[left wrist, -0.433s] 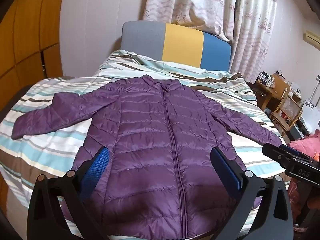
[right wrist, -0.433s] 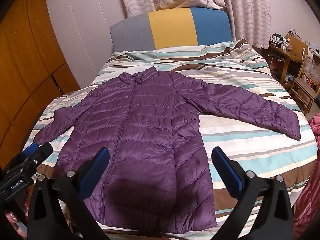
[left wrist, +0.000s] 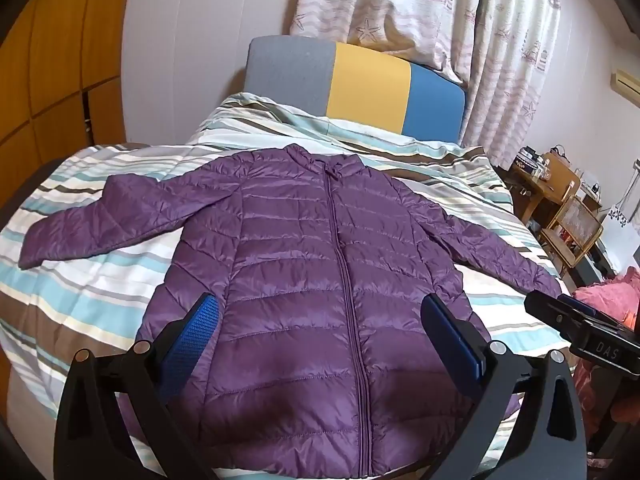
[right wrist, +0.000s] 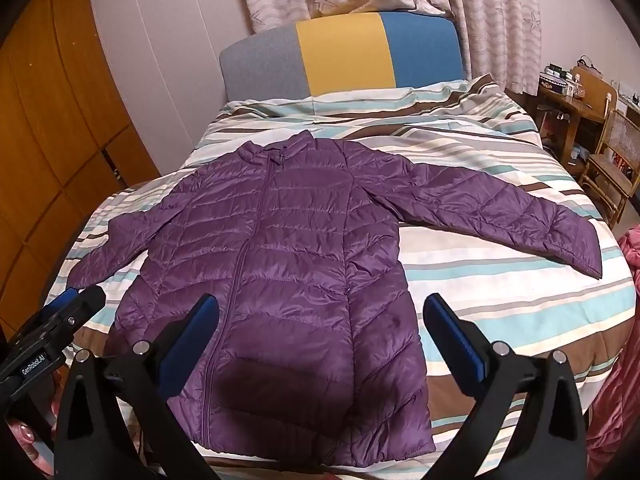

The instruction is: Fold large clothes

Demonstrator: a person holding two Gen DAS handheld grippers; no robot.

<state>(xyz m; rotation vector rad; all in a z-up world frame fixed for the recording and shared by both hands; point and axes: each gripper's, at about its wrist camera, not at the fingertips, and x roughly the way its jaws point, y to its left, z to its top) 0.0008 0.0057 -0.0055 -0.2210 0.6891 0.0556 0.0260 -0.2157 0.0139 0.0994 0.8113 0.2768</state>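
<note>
A purple quilted puffer jacket (left wrist: 320, 292) lies flat and zipped on the striped bed, collar toward the headboard, both sleeves spread out to the sides. It also shows in the right wrist view (right wrist: 288, 264). My left gripper (left wrist: 320, 328) is open and empty, hovering above the jacket's lower hem. My right gripper (right wrist: 320, 328) is open and empty, above the hem's right part. The right gripper shows at the right edge of the left wrist view (left wrist: 580, 328); the left gripper shows at the left edge of the right wrist view (right wrist: 60, 320).
The bed has a striped cover (right wrist: 500, 304) and a grey, yellow and blue headboard (left wrist: 356, 84). Wooden cabinets (right wrist: 48, 152) stand on the left. A wooden desk and chair (right wrist: 600, 152) stand on the right. Pink fabric (left wrist: 608, 300) lies beside the bed.
Both grippers have shifted only slightly; the jacket lies as before and both jaws stay open.
</note>
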